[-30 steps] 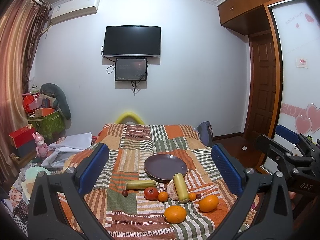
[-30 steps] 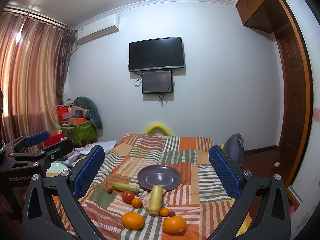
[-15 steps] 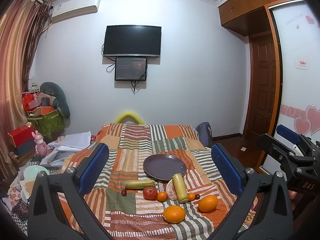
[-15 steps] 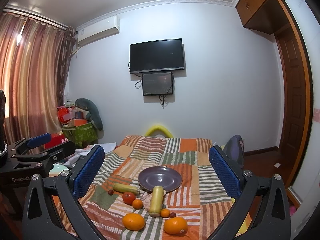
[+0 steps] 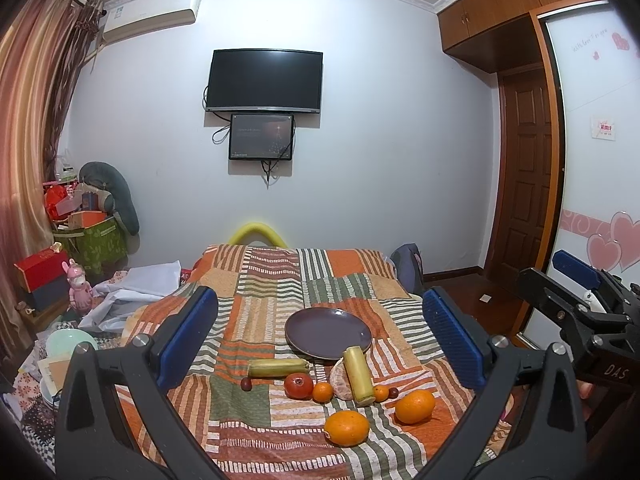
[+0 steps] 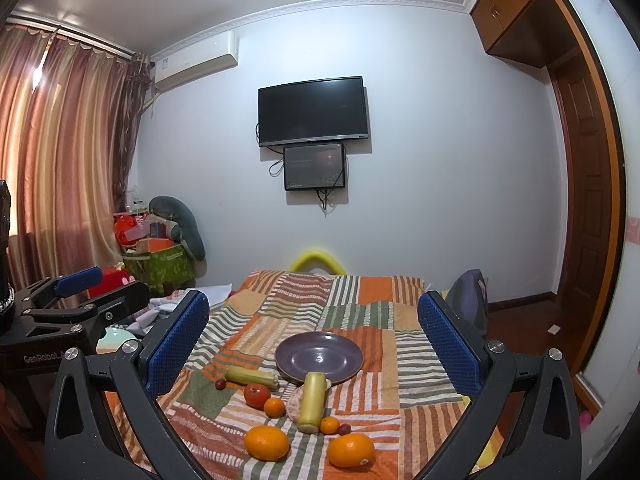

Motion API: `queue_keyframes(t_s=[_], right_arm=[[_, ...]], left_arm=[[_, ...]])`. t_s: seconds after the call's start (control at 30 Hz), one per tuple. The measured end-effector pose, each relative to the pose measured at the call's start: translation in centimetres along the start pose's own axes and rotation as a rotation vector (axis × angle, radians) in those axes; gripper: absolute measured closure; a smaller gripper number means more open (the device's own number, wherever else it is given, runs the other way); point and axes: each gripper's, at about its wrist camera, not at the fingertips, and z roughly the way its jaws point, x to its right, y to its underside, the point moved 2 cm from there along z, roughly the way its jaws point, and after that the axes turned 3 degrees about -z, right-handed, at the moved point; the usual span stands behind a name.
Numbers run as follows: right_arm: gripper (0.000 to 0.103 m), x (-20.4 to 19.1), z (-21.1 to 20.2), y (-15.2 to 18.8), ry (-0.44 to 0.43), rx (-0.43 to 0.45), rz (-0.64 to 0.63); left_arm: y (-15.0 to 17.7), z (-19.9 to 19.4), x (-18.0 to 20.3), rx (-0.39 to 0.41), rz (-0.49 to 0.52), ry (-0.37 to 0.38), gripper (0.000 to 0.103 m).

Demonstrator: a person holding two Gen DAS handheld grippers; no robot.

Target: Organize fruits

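A dark purple plate [image 5: 328, 332] [image 6: 319, 357] lies empty on a striped patchwork cloth [image 5: 280, 280]. In front of it lie two oranges [image 5: 346, 427] [image 5: 415, 406], a red tomato [image 5: 299, 385], two yellow-green corn pieces [image 5: 277, 367] [image 5: 359, 374], small tangerines [image 5: 322, 392] and small dark red fruits [image 5: 245, 384]. My left gripper [image 5: 320, 332] is open and empty, held above and before the fruits. My right gripper [image 6: 312, 344] is open and empty too, to the right of the left one. Each gripper shows at the edge of the other's view.
Boxes, a green bag [image 5: 96, 248] and bowls [image 5: 70, 342] clutter the floor at the left. A dark bag [image 5: 408, 268] sits at the cloth's far right corner. A wooden door [image 5: 524, 184] and wardrobe stand at the right. A TV [image 5: 264, 80] hangs on the far wall.
Both views have shifted only slightly; the fruits and plate have not moved. Both grippers stay open.
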Motion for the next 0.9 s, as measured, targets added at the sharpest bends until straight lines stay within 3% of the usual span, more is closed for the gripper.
queue_keyframes(t_s=[0.33,0.57,0.6,0.67,0.73,0.9], right_arm=[[0.000,0.0,0.1,0.3,0.003,-0.005,-0.002],[0.000,0.9,2.2,2.4,0.009,-0.116,-0.006],[0.000,1.1,2.7,2.9,0.007,-0.142,-0.001],[0.000,1.7,3.4,3.7,0.012,-0.175,0.002],[0.000,2.3,4.2,4.9,0.025,-0.219,-0.005],[0.016,3.8,5.7,7.0,0.012,-0.337,0.015]], left_arm=[[0.1,0.4,-0.2,-0.012,-0.002,0.011,0.000],[0.9,2.5,-0.6,-0.062,-0.006,0.027,0.000],[1.1,3.0,-0.7,-0.076,-0.009,0.029,0.001],[1.6,3.8,-0.7,-0.108,-0.003,0.032,0.017],[2.2,5.1,-0.7,-0.158,0.005,0.039,0.021],[4.4,8.4,-1.0,-0.270,0.010,0.050,0.032]])
